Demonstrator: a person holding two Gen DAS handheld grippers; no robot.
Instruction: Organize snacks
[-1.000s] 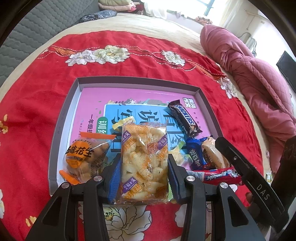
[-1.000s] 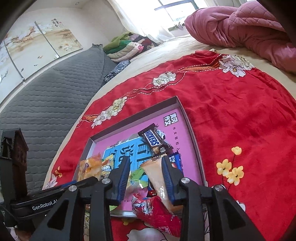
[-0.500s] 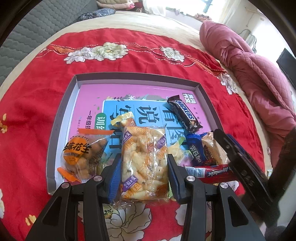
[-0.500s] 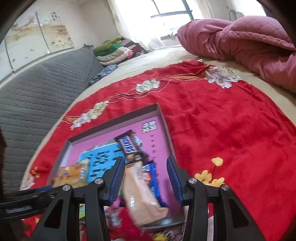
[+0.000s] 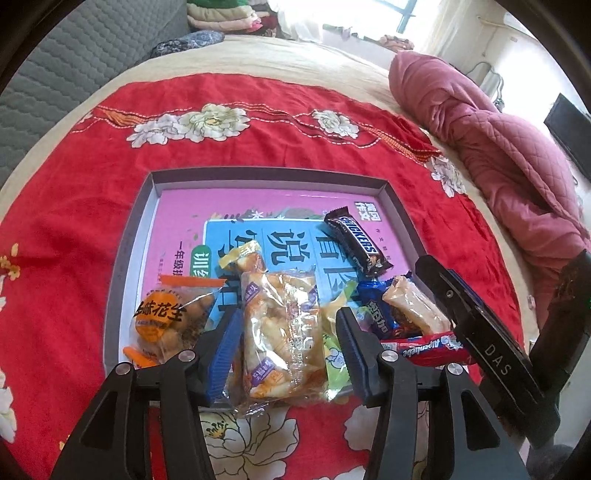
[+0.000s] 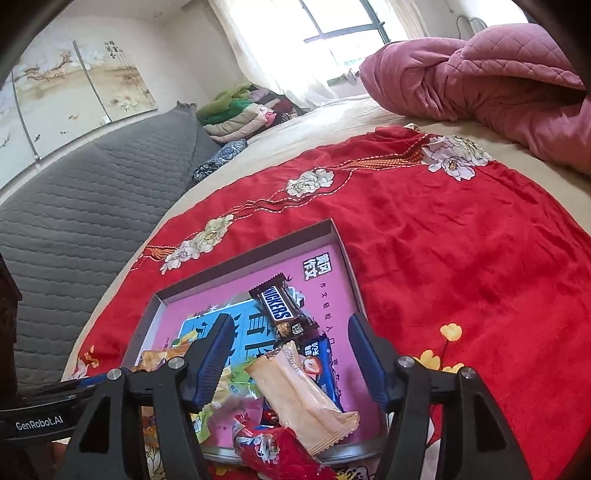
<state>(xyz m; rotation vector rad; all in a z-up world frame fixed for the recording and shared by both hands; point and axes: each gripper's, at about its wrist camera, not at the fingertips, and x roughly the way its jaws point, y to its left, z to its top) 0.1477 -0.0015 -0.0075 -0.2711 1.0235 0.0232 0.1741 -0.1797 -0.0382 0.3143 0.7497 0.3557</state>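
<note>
Because the crackers bag (image 5: 279, 332) overhangs the tray (image 5: 127, 258) rim at 6 o'clock, just-released left claw (image 5: 286, 349) may tip it out; right claw (image 6: 291, 354), opening, straddles the wafer pack (image 6: 301, 395) untouched.

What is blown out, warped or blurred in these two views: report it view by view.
Left wrist view: window burnt white, fisheye bends the box walls, snacks sharp. Right wrist view: window overexposed, dark corner vignette, red wrapper near the lens soft, Snickers bar crisp.
</note>
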